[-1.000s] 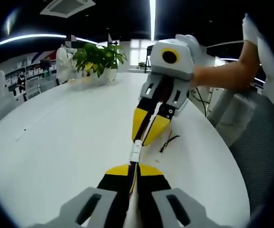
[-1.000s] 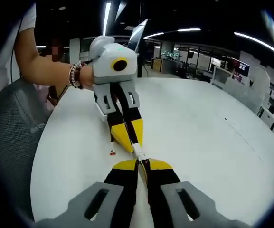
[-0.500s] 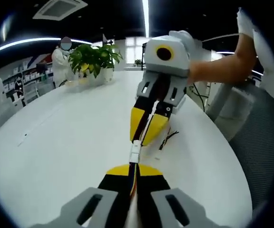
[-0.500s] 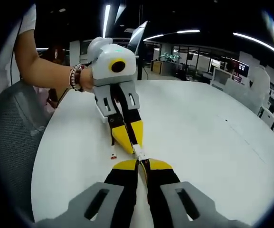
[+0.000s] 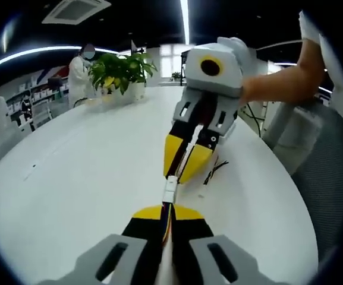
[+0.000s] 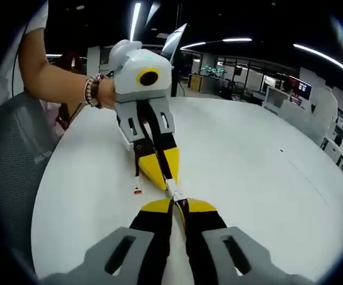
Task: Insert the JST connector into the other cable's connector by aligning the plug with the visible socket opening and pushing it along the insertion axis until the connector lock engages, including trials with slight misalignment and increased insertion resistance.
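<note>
Mating nearly done: left gripper [image 5: 166,209] and right gripper [image 6: 178,205] clamped on cable ends, white JST connector [image 5: 170,190] bridging tips above table [image 5: 82,172]; lock engagement probably pending, too small to confirm.

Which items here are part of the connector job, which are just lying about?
In the job:
- white connector pair between the tips
- left claw, shut on its cable
- right claw, shut on the other cable

Lying about:
- spare black-wired lead on the white table
- potted plant
</note>
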